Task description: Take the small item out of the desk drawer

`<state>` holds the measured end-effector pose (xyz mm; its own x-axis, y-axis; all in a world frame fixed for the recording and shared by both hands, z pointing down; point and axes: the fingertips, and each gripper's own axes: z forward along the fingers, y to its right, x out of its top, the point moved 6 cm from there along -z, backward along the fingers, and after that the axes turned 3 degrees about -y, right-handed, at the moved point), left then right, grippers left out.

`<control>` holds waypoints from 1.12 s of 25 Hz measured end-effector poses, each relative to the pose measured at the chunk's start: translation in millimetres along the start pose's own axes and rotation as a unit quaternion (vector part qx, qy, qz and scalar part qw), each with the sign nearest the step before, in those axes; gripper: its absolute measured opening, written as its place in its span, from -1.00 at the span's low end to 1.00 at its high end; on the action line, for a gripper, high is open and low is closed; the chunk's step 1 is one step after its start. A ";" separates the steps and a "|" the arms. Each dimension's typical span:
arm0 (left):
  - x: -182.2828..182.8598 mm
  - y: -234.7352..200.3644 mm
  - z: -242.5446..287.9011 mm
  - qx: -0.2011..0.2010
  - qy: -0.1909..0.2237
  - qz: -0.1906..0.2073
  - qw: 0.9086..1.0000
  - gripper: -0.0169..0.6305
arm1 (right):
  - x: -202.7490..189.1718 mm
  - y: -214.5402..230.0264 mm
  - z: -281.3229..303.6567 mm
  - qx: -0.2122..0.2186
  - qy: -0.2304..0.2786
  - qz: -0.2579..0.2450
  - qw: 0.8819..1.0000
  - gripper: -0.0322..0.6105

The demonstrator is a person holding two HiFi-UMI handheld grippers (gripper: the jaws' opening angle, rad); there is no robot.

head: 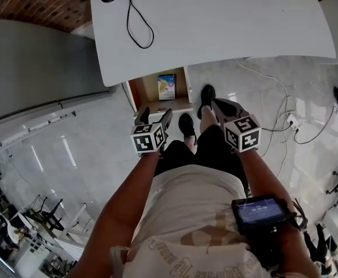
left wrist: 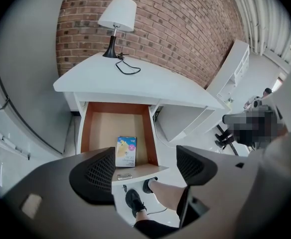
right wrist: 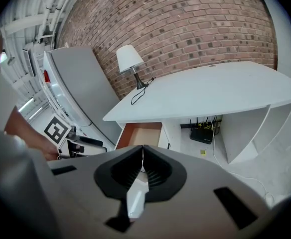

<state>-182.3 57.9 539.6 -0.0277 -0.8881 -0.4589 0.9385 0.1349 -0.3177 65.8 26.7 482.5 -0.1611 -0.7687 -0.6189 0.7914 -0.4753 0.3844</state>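
The desk drawer (head: 139, 95) stands pulled out under the white desk (head: 215, 22). A small blue and yellow box (head: 166, 87) lies flat in it, toward the front; it also shows as the box (left wrist: 126, 151) in the left gripper view. A tiny flat piece (left wrist: 125, 176) sits on the drawer's front rim; I cannot tell what it is. My left gripper (head: 155, 115) hangs above and in front of the drawer, jaws open and empty (left wrist: 145, 169). My right gripper (head: 216, 104) is to its right, jaws shut with nothing between them (right wrist: 142, 169).
A white lamp (left wrist: 118, 14) and its black cable (head: 137, 28) are at the desk's back left. A grey cabinet (right wrist: 80, 88) stands left of the desk. The person's shoes (head: 186, 124) are on the tiled floor by the drawer. Cables and a power strip (head: 290, 120) lie at right.
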 end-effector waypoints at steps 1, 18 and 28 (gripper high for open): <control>-1.6 -0.3 1.8 -0.002 -0.002 -0.002 1.000 0.18 | -2.8 -0.5 1.4 0.000 0.000 0.003 1.000 -0.88; -3.5 1.7 48.7 0.015 -0.041 0.006 0.999 0.18 | -21.0 13.0 34.2 0.033 -0.026 0.008 0.999 -0.88; -1.5 7.0 103.1 0.039 -0.058 0.010 0.998 0.18 | -45.6 45.7 55.6 0.055 -0.051 0.012 0.997 -0.88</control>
<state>-140.2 14.9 623.6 0.0261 -0.9311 -0.3639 0.9624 0.1218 -0.2427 76.5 16.2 566.4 -0.2068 -0.8178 -0.5371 0.7276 -0.4956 0.4744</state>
